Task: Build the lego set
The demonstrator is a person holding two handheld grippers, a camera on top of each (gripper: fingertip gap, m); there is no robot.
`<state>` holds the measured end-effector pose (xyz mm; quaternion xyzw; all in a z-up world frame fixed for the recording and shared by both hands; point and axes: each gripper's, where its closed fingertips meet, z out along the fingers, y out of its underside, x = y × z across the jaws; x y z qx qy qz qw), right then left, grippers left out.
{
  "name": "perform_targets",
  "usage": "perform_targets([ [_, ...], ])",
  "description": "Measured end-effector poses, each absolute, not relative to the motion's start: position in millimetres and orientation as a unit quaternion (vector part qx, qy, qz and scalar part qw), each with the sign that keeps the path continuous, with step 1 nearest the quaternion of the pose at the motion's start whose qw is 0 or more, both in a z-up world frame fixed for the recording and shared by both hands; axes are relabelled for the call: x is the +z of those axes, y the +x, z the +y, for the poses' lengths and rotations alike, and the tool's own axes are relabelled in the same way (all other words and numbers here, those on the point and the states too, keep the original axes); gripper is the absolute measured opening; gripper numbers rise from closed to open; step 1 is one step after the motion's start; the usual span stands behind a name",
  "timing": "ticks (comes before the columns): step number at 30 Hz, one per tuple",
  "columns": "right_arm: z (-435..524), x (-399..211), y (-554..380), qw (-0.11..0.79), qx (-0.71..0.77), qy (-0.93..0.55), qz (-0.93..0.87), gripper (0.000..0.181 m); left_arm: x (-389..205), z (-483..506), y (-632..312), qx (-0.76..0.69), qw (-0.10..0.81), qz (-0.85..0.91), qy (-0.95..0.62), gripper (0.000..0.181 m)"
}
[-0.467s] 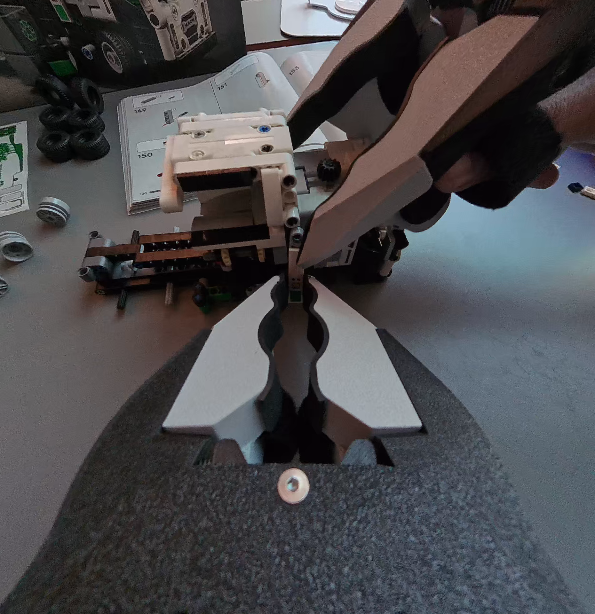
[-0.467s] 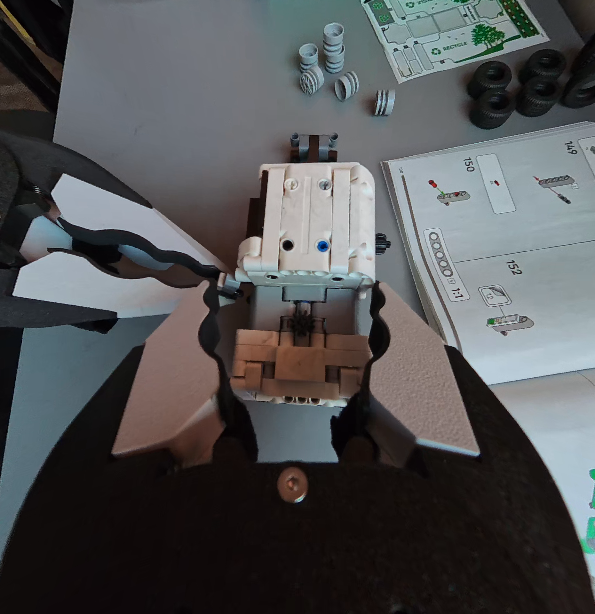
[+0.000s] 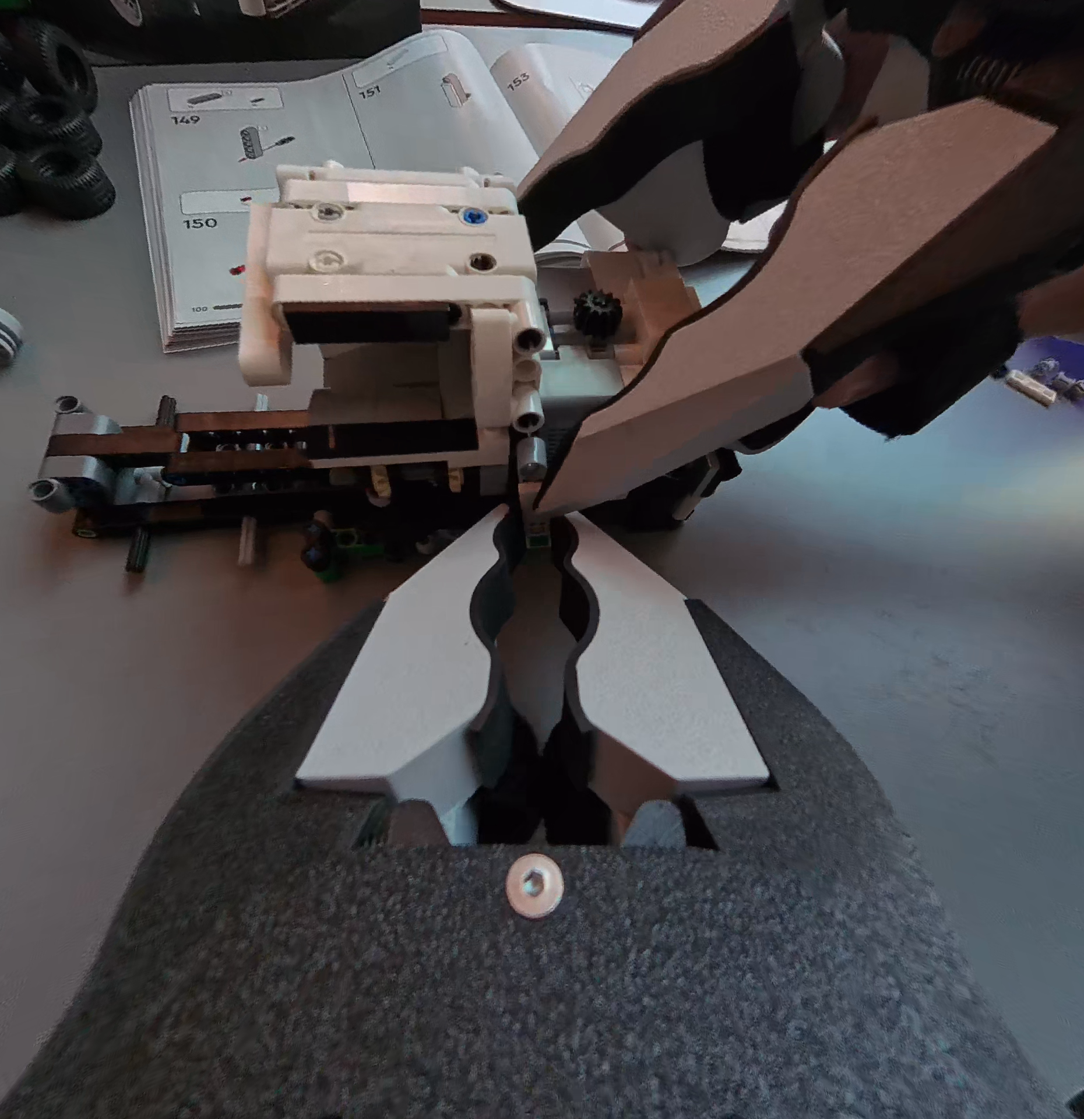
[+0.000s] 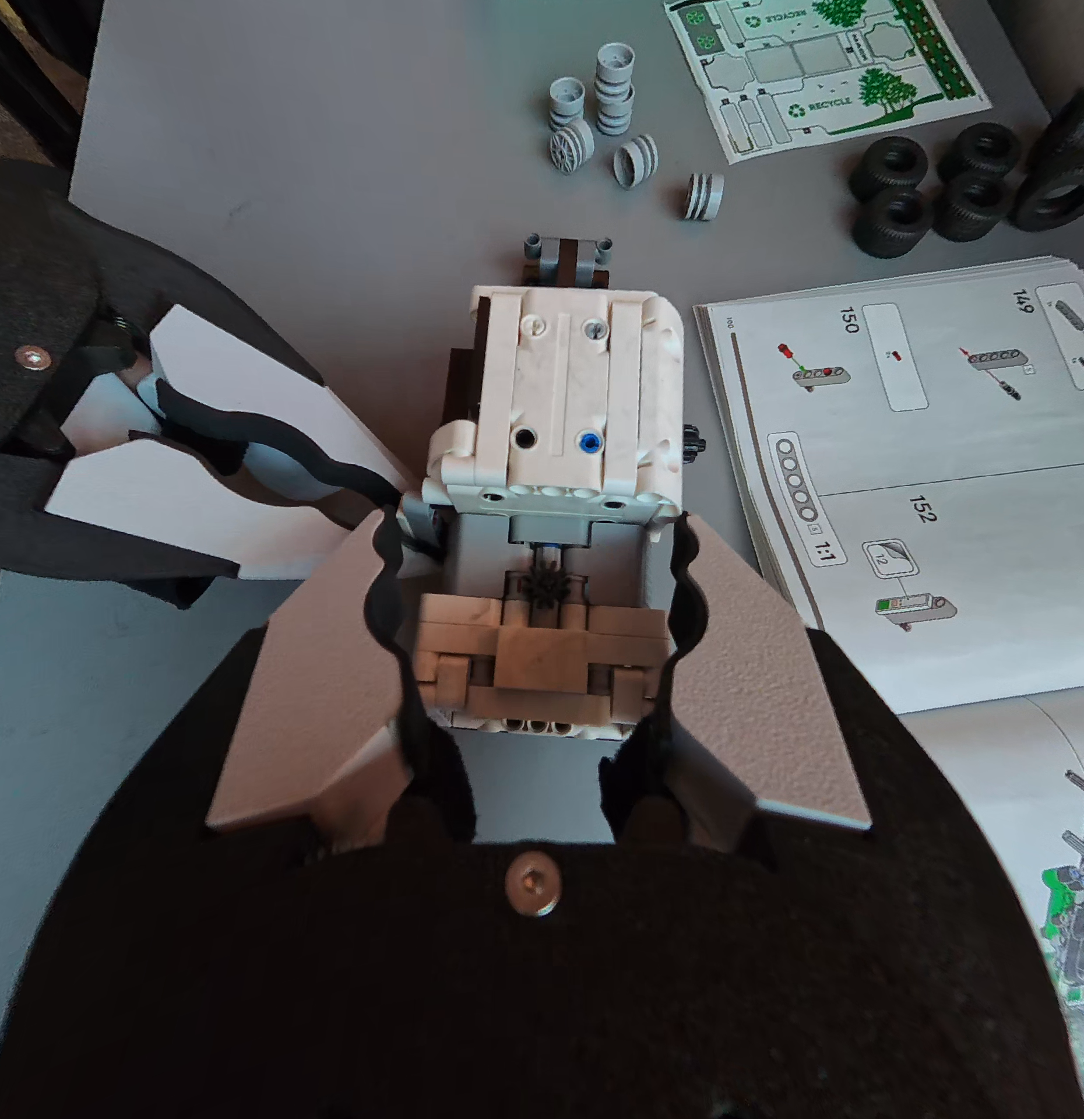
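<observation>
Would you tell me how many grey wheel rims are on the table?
6 rims: two stacked, two left of them, two lying toward the tyres; others may be hidden.

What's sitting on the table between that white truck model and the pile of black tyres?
In the right wrist view, bare grey table separates the white truck model from the black tyres; the instruction booklet lies just below that stretch.

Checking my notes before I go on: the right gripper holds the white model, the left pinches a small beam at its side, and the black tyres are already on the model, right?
Not the tyres. The right wrist view shows the tyres loose on the table, beyond the booklet. The rest stands: right gripper on the model, left gripper pinching the beam.
</observation>
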<state>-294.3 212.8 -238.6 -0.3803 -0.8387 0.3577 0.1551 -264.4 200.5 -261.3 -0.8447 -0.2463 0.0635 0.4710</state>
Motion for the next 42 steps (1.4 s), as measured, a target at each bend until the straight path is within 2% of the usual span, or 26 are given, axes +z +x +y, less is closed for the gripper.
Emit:
perform_targets([
  [1, 212.7, -238.1, -294.0, 0.151, 0.36, -0.382, -0.838, 0.088, -260.3, 200.3, -264.4, 0.06, 0.474, -0.248, -0.843, 0.007],
  [13, 214.2, -237.9, -295.9, 0.154, 0.36, -0.396, -0.831, 0.086, -260.4, 199.6, -271.4, 0.09, 0.467, -0.241, -0.846, 0.007],
  [17, 213.9, -237.8, -296.5, 0.154, 0.362, -0.399, -0.828, 0.091, -262.0, 201.3, -271.9, 0.089, 0.463, -0.238, -0.849, 0.006],
  [21, 216.9, -236.9, -298.9, 0.156, 0.364, -0.413, -0.82, 0.085, -261.9, 202.0, -273.8, 0.093, 0.462, -0.238, -0.849, 0.007],
  [42, 221.3, -233.5, -303.4, 0.164, 0.377, -0.438, -0.8, 0.079, -263.2, 204.2, -280.6, 0.092, 0.459, -0.233, -0.853, 0.007],
])
